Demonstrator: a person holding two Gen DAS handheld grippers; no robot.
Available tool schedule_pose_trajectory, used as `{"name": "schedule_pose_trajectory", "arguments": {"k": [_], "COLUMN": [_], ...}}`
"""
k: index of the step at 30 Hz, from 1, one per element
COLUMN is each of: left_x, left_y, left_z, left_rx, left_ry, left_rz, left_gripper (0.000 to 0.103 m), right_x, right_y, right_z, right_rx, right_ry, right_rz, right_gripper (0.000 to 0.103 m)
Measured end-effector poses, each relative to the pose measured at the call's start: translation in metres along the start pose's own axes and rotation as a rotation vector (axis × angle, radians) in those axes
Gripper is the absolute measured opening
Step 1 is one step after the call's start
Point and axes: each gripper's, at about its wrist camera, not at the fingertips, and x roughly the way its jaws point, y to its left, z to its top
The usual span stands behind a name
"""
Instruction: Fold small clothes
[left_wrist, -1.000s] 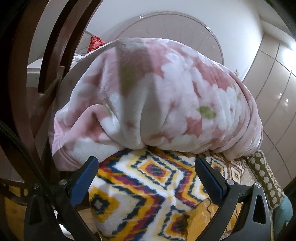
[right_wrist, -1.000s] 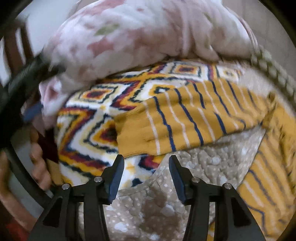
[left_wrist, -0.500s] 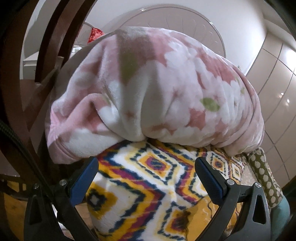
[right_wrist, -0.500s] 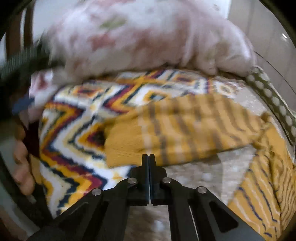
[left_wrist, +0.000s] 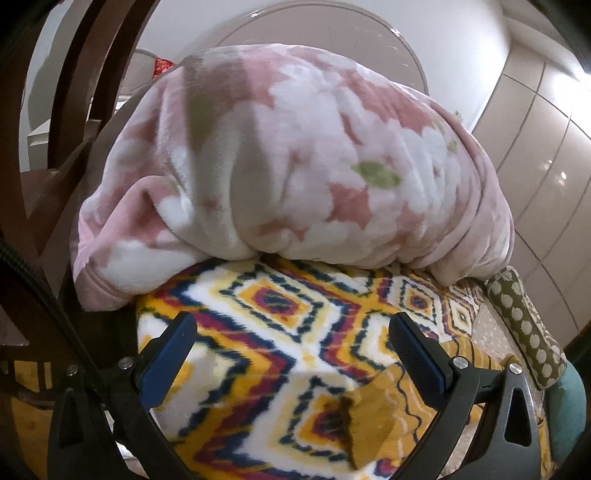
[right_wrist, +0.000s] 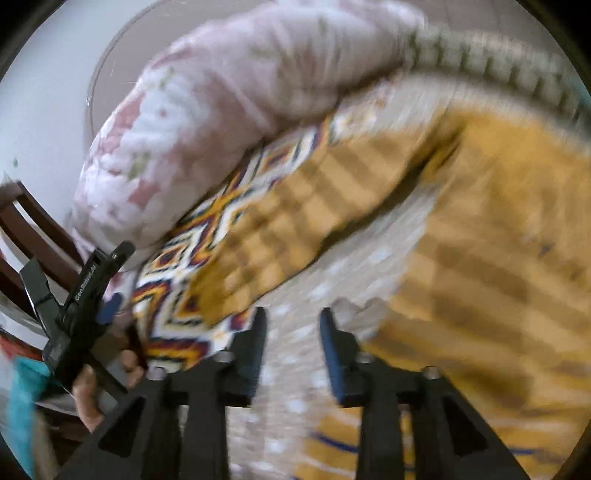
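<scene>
Lining up on the sweater sleeve

Both my left hand-held gripper (left_wrist: 291, 350) and right hand-held gripper (right_wrist: 291, 347) are spread, empty; I'd pinch the yellow striped sweater (right_wrist: 498, 229) cuff squarely, below the pink blanket (left_wrist: 295, 155).

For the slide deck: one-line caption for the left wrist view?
Open left gripper hovers over the patterned fleece blanket, mustard striped garment ahead.

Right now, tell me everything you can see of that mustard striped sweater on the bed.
The mustard striped sweater looks like a ribbed knit with thin dark blue and pale stripes. It lies spread and rumpled, unfolded, one sleeve stretched left across the diamond-patterned blanket, the body on the dotted beige quilt. The right view is motion-blurred, so finer detail is lost. Both grippers are open; the left gripper sees only the sleeve cuff. Neither visibly holds it.
</scene>
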Motion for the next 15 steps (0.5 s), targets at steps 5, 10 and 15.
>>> {"name": "schedule_pose_trajectory", "arguments": {"k": [5, 10, 15], "left_x": [0.005, 0.007, 0.006], "left_y": [0.016, 0.019, 0.015], "left_z": [0.006, 0.008, 0.007], "left_rx": [-0.044, -0.048, -0.042], "left_ry": [0.019, 0.026, 0.017], "left_rz": [0.005, -0.004, -0.01], "left_gripper": [0.103, 0.103, 0.103], "right_x": [0.072, 0.085, 0.094], "right_y": [0.011, 0.037, 0.069], "right_z": [-0.009, -0.002, -0.001], "right_rx": [0.177, 0.169, 0.034], "right_ry": [0.086, 0.016, -0.038], "right_rz": [0.154, 0.107, -0.06], "right_gripper": [0.044, 0.077, 0.018]}}
